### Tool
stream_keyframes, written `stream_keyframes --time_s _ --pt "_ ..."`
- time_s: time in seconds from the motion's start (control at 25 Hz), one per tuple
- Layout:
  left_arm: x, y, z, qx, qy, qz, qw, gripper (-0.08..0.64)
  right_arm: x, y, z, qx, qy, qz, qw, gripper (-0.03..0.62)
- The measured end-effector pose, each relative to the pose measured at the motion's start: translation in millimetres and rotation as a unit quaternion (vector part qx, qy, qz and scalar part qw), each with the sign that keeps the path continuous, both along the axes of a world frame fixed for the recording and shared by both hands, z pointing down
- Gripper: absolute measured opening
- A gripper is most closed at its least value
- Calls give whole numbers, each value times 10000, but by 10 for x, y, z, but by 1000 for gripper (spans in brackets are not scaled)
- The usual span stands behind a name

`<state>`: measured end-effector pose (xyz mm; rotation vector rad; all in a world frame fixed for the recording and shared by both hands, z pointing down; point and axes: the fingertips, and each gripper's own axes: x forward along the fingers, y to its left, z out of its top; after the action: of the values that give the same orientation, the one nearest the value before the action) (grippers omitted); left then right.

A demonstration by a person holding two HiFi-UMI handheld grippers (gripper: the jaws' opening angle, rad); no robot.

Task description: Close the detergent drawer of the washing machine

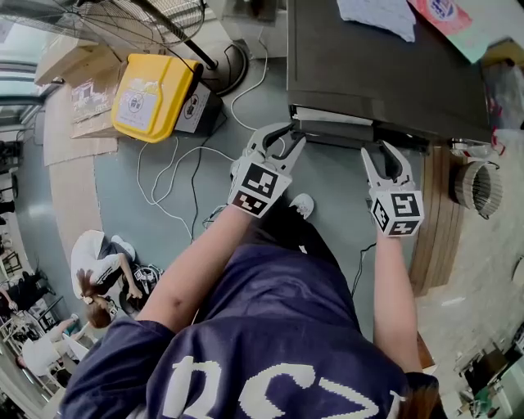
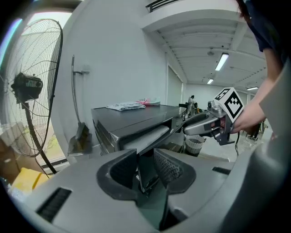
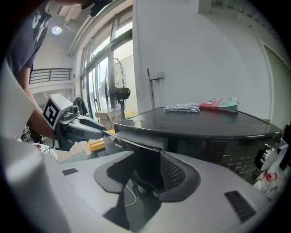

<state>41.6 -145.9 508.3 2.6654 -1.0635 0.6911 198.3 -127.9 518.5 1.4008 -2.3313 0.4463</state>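
A dark washing machine (image 1: 368,57) stands at the upper right of the head view. Its detergent drawer (image 1: 332,117) juts out from the front as a pale strip. My left gripper (image 1: 282,139) is open at the drawer's left end, and in the left gripper view the drawer (image 2: 143,136) runs into the gap between the jaws of the left gripper (image 2: 145,157). My right gripper (image 1: 383,155) is open at the drawer's right end. In the right gripper view the drawer's front edge (image 3: 136,141) lies just ahead of the right gripper (image 3: 145,159). Neither pair of pads visibly presses on it.
A yellow container (image 1: 151,96), a fan base (image 1: 225,61) and white cables (image 1: 184,176) lie on the floor to the left. A cloth (image 1: 377,15) and a pink packet (image 1: 446,12) rest on the machine top. A ribbed hose (image 1: 475,184) sits at right, people (image 1: 98,262) at lower left.
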Motion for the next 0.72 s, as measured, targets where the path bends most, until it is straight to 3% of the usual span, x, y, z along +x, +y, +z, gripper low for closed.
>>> stream_keyframes --time_s 0.16,0.32,0.44,0.6,0.72 --pt "-68 3 -26 52 -29 -192 9998 111 14 61 -34 115 265 100 9995 202" --pt "-152 47 -51 114 -12 -333 9994 62 114 168 -107 375 559 281 9973 102" --pt "-154 116 -82 126 65 -260 9996 31 100 233 -142 369 404 334 9979 23" --pt "-64 183 -31 59 82 -167 9998 23 13 210 -69 234 283 280 9989 17" --pt "16 174 29 235 -59 -178 9995 20 -18 137 -46 302 433 349 9980 17"
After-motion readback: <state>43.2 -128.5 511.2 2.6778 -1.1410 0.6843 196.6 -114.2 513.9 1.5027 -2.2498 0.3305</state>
